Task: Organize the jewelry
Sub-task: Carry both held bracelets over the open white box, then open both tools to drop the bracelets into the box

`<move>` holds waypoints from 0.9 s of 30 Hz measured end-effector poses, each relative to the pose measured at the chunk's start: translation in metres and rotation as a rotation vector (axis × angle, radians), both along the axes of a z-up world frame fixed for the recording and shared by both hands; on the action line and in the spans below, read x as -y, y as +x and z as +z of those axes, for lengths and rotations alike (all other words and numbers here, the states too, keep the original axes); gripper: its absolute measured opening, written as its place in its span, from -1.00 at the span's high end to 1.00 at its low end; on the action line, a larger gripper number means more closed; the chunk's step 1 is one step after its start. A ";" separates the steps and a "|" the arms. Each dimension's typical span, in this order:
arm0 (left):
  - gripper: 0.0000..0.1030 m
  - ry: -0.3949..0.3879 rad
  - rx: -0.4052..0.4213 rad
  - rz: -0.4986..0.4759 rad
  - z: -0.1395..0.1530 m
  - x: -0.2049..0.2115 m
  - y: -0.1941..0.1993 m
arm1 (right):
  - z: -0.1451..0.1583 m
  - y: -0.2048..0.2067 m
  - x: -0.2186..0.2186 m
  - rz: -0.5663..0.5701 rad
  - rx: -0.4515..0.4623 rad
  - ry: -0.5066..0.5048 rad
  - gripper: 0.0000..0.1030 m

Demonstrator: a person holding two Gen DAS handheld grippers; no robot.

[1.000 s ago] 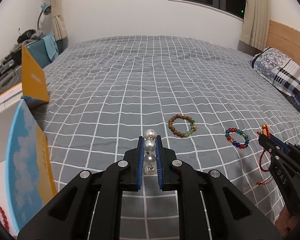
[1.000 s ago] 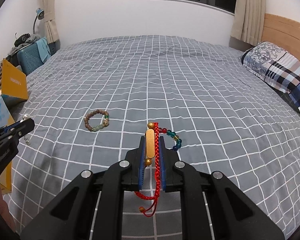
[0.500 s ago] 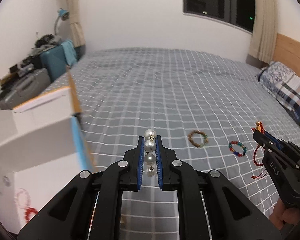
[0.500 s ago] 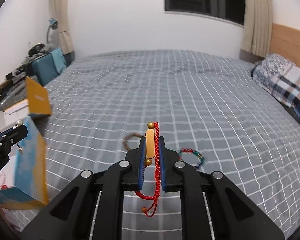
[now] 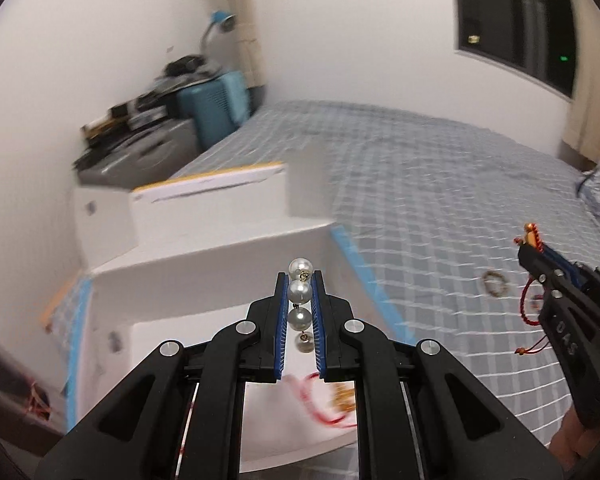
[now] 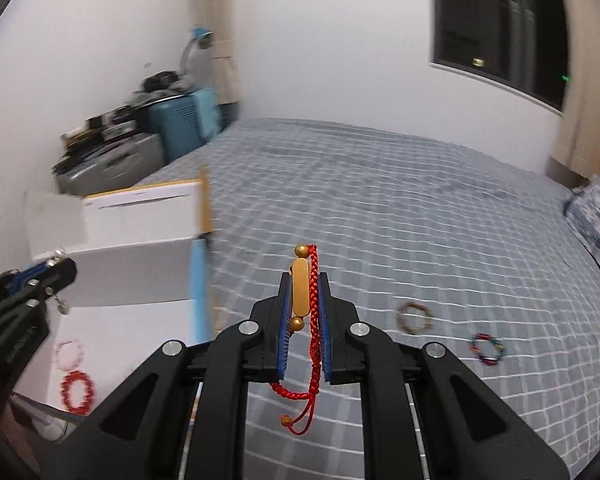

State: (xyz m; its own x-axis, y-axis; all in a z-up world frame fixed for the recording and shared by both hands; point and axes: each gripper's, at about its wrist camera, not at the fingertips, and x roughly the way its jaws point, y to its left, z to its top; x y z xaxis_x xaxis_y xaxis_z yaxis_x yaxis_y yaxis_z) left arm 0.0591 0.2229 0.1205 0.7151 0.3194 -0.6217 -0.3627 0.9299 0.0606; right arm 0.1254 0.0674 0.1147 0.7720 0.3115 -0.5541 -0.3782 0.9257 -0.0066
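My left gripper is shut on a string of pearls and hangs over the open white box. Red and gold jewelry lies blurred on the box floor. My right gripper is shut on a red braided bracelet with a gold bar, above the bed to the right of the box. A red bead bracelet and a pale pink one lie in the box. A brown bead bracelet and a multicoloured one lie on the bedspread.
The grey checked bedspread stretches ahead and right. The box's open lid stands behind it. A teal suitcase and clutter sit by the left wall. A patterned pillow lies at the right edge.
Both grippers have swung left toward the box. The left one now hangs over the box interior. Both keep their hold.
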 end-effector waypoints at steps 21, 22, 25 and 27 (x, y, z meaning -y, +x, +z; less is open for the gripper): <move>0.79 -0.188 -0.296 0.217 -0.092 -0.142 -0.039 | -0.085 -0.023 -0.170 0.236 -0.348 -0.141 0.79; 0.79 -0.191 -0.301 0.215 -0.094 -0.141 -0.038 | -0.088 -0.023 -0.171 0.235 -0.355 -0.146 0.79; 0.79 -0.190 -0.312 0.215 -0.098 -0.139 -0.037 | -0.093 -0.020 -0.173 0.228 -0.369 -0.157 0.79; 0.79 -0.188 -0.311 0.220 -0.100 -0.139 -0.037 | -0.095 -0.018 -0.173 0.225 -0.371 -0.156 0.78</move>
